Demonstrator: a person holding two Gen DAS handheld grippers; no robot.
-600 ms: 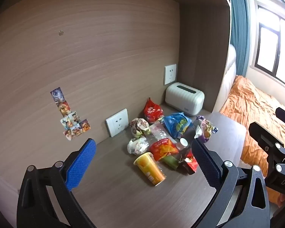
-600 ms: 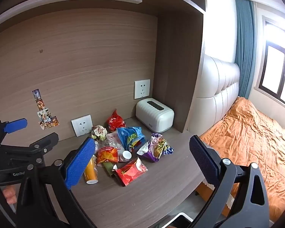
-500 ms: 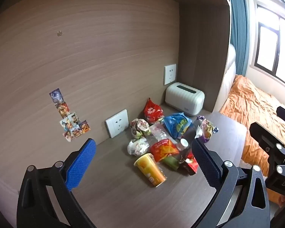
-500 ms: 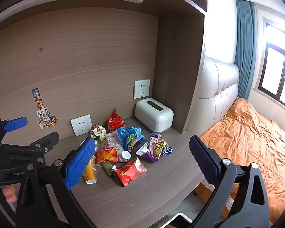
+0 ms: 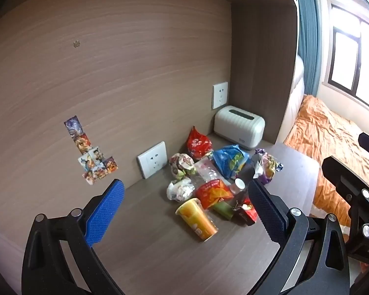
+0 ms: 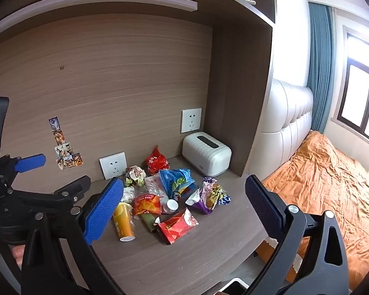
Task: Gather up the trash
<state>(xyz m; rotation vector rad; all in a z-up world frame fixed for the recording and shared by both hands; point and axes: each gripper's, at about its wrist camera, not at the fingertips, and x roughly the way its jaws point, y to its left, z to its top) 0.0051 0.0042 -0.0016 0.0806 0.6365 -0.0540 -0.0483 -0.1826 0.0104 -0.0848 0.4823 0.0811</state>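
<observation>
The trash sits in 1 loose heap on the brown wood-grain desk (image 6: 174, 265), near the back wall, and neither claw touches it. In the heap there is 1 orange-yellow paper cup (image 5: 197, 218) on its side, 1 red and orange crumpled snack wrapper (image 5: 212, 191), 1 flat red foil packet (image 6: 178, 225), 1 blue crinkled plastic bag (image 6: 176, 180), 1 purple foil wrapper (image 6: 207, 195), 1 upright red snack bag (image 5: 198, 142), 1 clear plastic bottle with a white cap (image 6: 172, 205), 1 green tube-like piece (image 6: 147, 221) and 2 pale crumpled wrappers (image 5: 182, 164), the second just behind the cup.

The left gripper (image 5: 184, 211) hangs above the desk with its 2 blue-padded fingers spread wide, nothing between them. The right gripper (image 6: 184, 206) is likewise spread wide and empty.

The right wrist view shows the flat red packet whole; in the left wrist view the left gripper's right finger covers most of it. Only the right wrist view shows the overhead shelf board (image 6: 93, 2) and the padded white headboard (image 6: 286, 123).

Around the heap: 2 white wall sockets (image 5: 153, 159), 1 white ribbed box with a dark top slot (image 5: 238, 126) in the corner, 1 strip of small colourful stickers (image 5: 91, 152) on the wall, and 1 bed with an orange sheet (image 6: 327, 179) off to the right.
</observation>
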